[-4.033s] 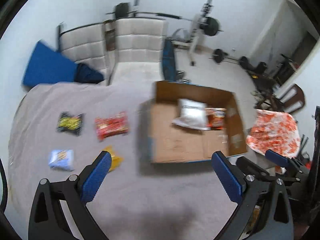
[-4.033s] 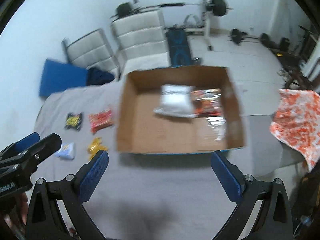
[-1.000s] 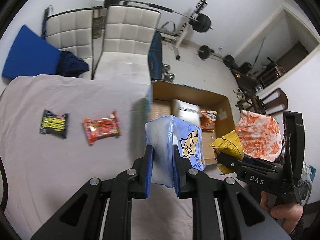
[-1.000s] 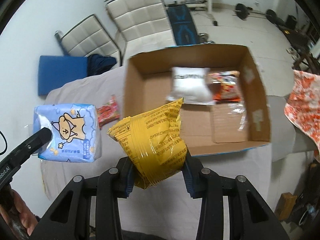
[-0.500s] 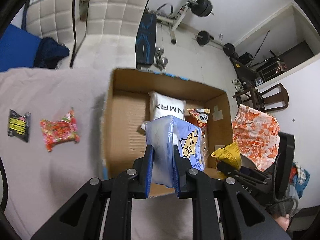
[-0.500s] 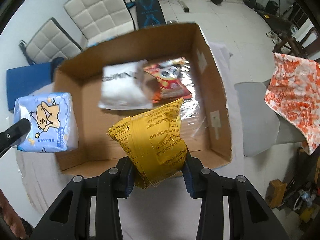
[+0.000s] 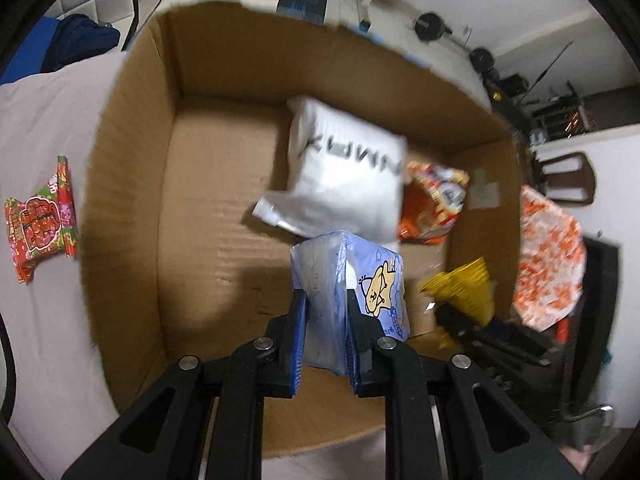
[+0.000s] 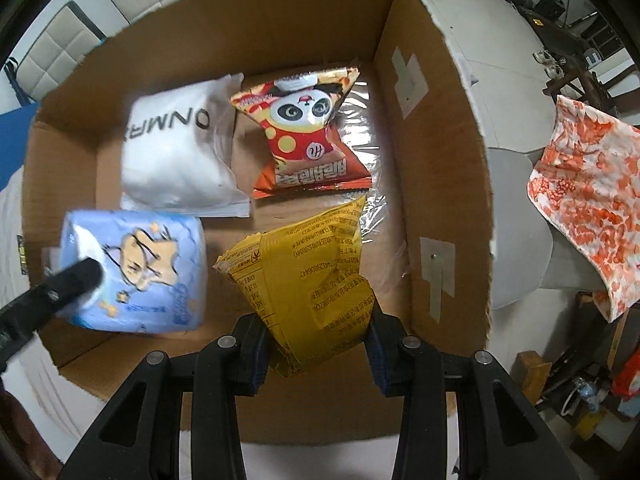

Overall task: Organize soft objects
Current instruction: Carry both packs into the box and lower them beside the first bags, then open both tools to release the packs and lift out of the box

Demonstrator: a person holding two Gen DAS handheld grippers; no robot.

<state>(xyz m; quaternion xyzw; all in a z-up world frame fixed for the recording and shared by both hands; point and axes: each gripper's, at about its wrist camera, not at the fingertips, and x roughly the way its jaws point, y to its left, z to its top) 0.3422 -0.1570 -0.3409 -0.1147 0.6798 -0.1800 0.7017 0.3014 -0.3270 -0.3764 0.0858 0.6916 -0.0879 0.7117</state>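
over box: left gripper clenched on blue pack, right gripper on yellow bag; both likely light, squashy, slippery film; grip mid-body.

One cardboard box, five soft packs.

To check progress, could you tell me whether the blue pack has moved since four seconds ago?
Yes. The blue pack went from the cloth beside the box to over its floor.

Each claw is built from black angular link arms. Blue pads line the fingers, and round silver screws are set behind them.
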